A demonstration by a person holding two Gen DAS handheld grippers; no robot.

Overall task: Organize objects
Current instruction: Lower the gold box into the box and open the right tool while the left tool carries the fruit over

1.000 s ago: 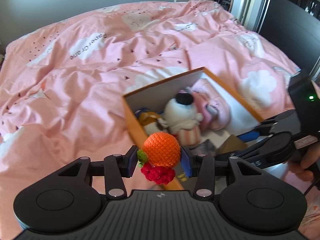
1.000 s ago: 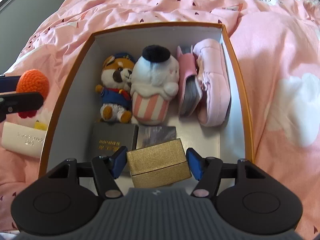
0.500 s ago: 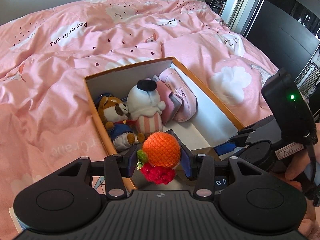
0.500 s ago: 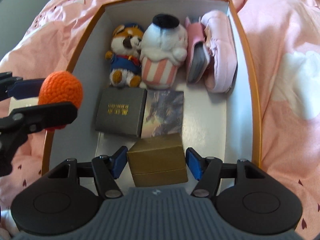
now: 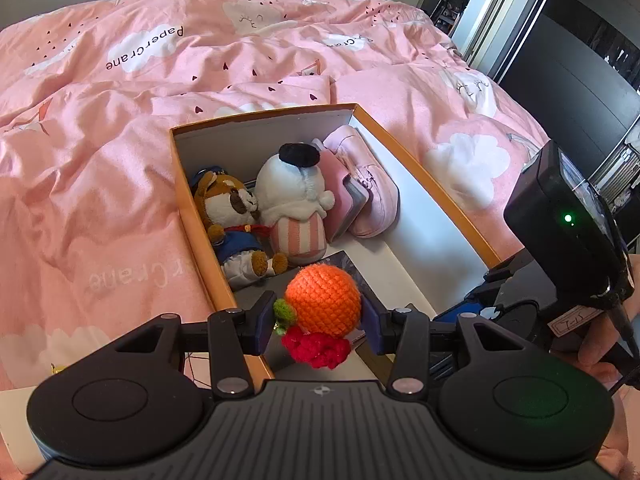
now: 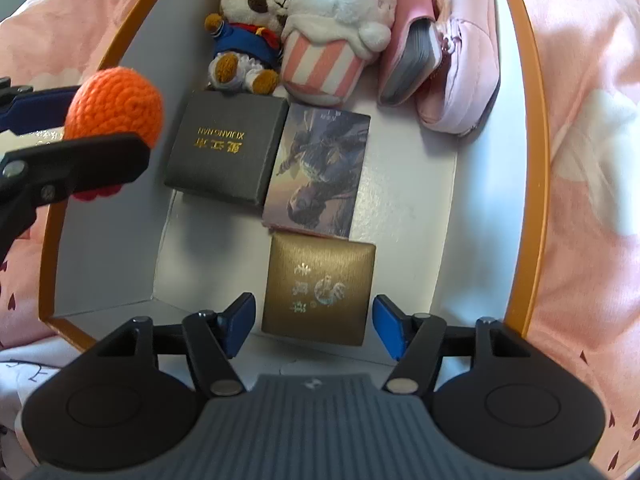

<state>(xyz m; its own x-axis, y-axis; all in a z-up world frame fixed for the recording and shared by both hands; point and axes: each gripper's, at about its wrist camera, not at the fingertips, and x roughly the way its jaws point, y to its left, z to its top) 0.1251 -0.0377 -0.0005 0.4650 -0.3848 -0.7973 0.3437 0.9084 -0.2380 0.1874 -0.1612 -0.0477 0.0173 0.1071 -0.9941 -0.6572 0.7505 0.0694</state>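
Seven items in box: fox plush point(image 6: 250, 46), cupcake plush point(image 6: 336, 46), pink card holder point(image 6: 412, 60), pink pouch point(image 6: 466, 60), dark grey box point(image 6: 226, 146), picture card point(image 6: 318, 172), gold box point(image 6: 318, 286).
Container: orange-rimmed box point(image 6: 524, 92), white inside, on a pink duvet point(image 5: 100, 168).
Back row: the two plush toys side by side and touching, then the card holder leaning on the pouch.
Middle row: dark grey box and picture card, flat, edge to edge.
Front row: gold box, flat on the floor of the box, its far edge touching the picture card.
Right gripper point(image 6: 314, 326): jaws apart, one on either side of the gold box's near end, neither pad touching it; the gold box looks released.
Left gripper point(image 5: 318, 322): jaws clamped on the crochet orange point(image 5: 324, 300), a green leaf and red knit piece hanging at its base.
Crochet orange, position: held in the air above the left front part of the box, over the rim and near the dark grey box.
Step in hand: judged as gold box just placed, crochet orange next to go in.
Next move calls for: right gripper drawn back clear; crochet orange lowered to the bare white floor left of the gold box, then let go.
Risk: the round toy may roll once freed.
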